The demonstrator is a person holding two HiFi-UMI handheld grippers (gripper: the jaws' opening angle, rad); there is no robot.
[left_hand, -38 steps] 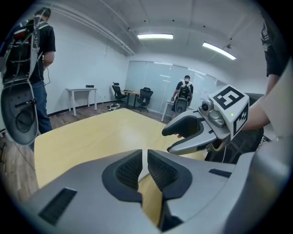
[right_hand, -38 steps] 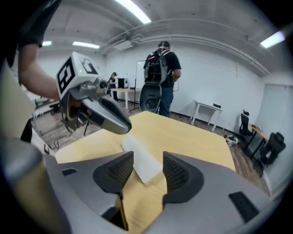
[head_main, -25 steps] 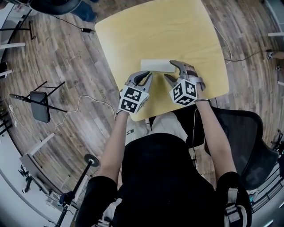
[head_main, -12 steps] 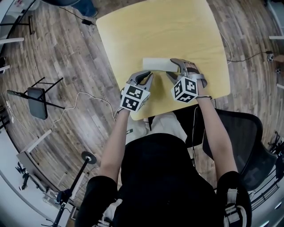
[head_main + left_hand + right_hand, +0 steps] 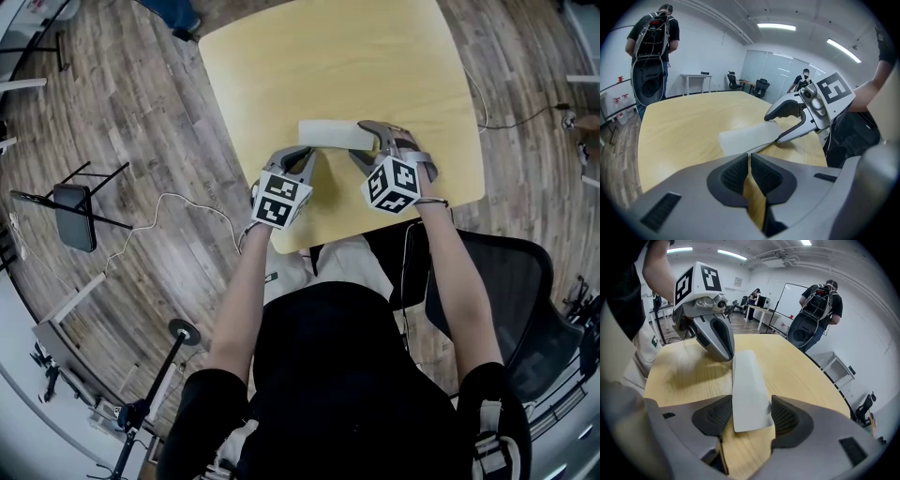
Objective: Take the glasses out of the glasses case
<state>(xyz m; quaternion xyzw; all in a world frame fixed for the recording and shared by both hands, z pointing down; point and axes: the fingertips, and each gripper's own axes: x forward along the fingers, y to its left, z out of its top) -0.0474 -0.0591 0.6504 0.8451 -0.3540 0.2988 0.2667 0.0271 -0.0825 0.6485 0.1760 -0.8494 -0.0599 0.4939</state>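
Seated at a pale wood table (image 5: 375, 66), with the long white glasses case (image 5: 328, 134) lying flat and closed near its front edge, no glasses in sight yet. Straddles the case's right end with the right hand-held gripper (image 5: 751, 418), jaws wide and just now closing in, pads against both long sides. Holds the left hand-held gripper (image 5: 749, 161) at the case's other end, jaws all but together and empty, only table showing through the slit, tip touching or just beside the case; cannot tell which. Looks like the bracing step before opening: case pinned, lid still down. Next calls for keeping the base steady with the right, working the left tip into the lid's seam and lifting, then reaching in for the glasses. Needs a grip firm enough to stop the smooth case skidding.
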